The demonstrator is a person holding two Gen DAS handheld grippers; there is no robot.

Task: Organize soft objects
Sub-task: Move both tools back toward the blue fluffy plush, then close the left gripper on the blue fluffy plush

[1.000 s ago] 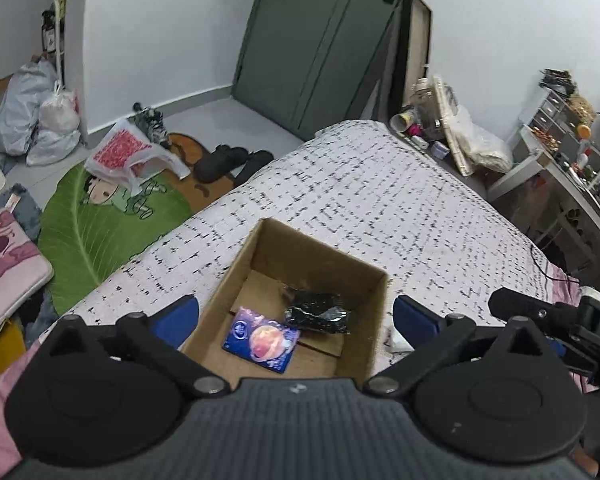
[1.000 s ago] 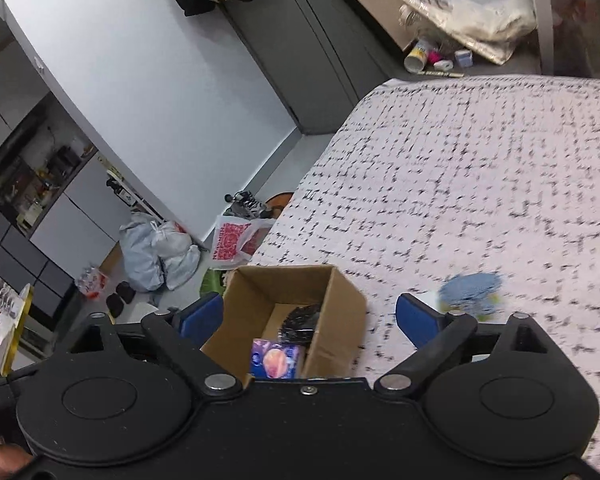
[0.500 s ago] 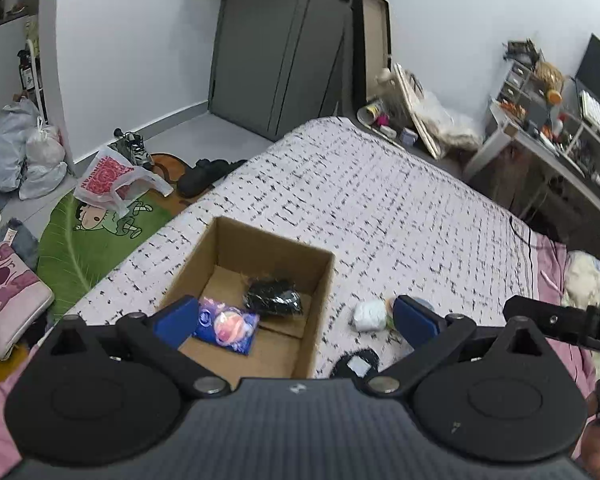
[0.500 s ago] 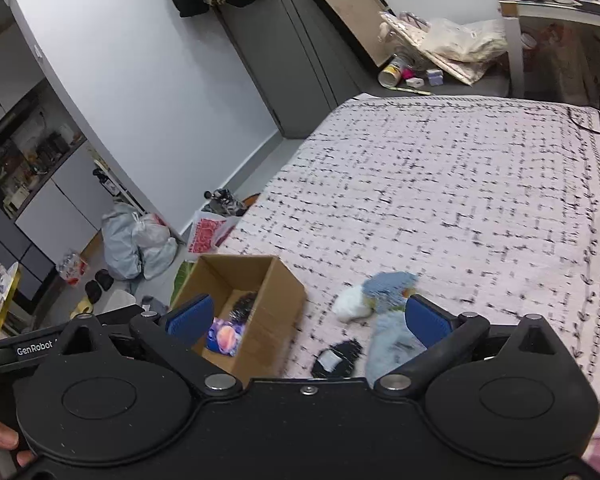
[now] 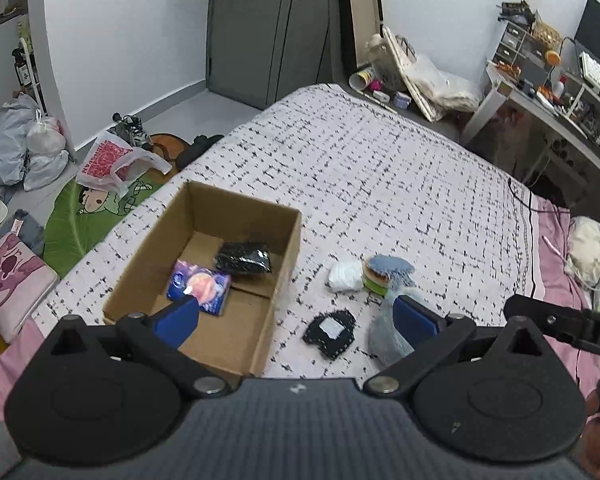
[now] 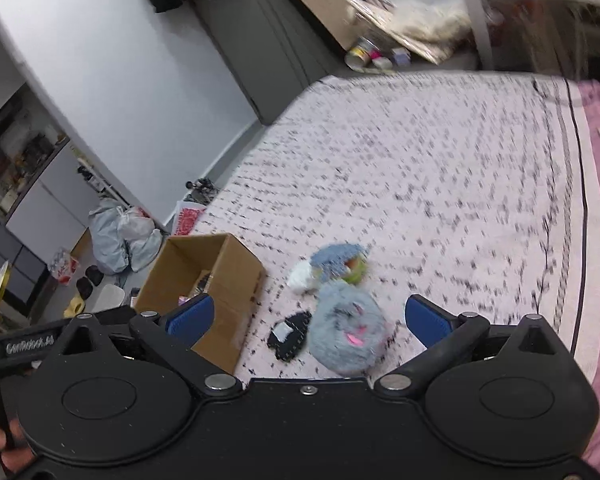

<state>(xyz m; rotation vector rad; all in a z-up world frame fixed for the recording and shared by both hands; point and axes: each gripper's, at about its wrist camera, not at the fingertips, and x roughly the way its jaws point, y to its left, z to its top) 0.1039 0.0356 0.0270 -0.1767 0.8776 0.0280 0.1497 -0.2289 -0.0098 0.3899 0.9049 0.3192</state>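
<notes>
An open cardboard box [image 5: 288, 240] [image 6: 236, 276] sits on the bed and holds a purple packet [image 5: 200, 286] and a black bundle [image 5: 242, 258]. Right of the box lie a white soft lump [image 5: 345, 275] [image 6: 300, 276], a blue-topped burger-like plush [image 5: 388, 270] [image 6: 340, 262], a grey-blue fluffy plush [image 5: 386, 332] [image 6: 348, 330] and a flat black piece with a white patch [image 5: 330, 330] [image 6: 288, 334]. My left gripper [image 5: 296, 314] is open and empty above the box's right side. My right gripper [image 6: 308, 316] is open and empty just above the fluffy plush.
The bed has a white cover with black dashes [image 5: 380, 168] and a pink sheet at its near edge [image 5: 556, 248]. A desk [image 5: 540, 100] stands at the right. Bags [image 5: 24, 152], shoes and a green mat [image 5: 84, 220] lie on the floor left of the bed.
Both grippers have moved right and back from over the box, bringing the soft things beside the box into view. The right view is blurred by motion. Both stay open.
</notes>
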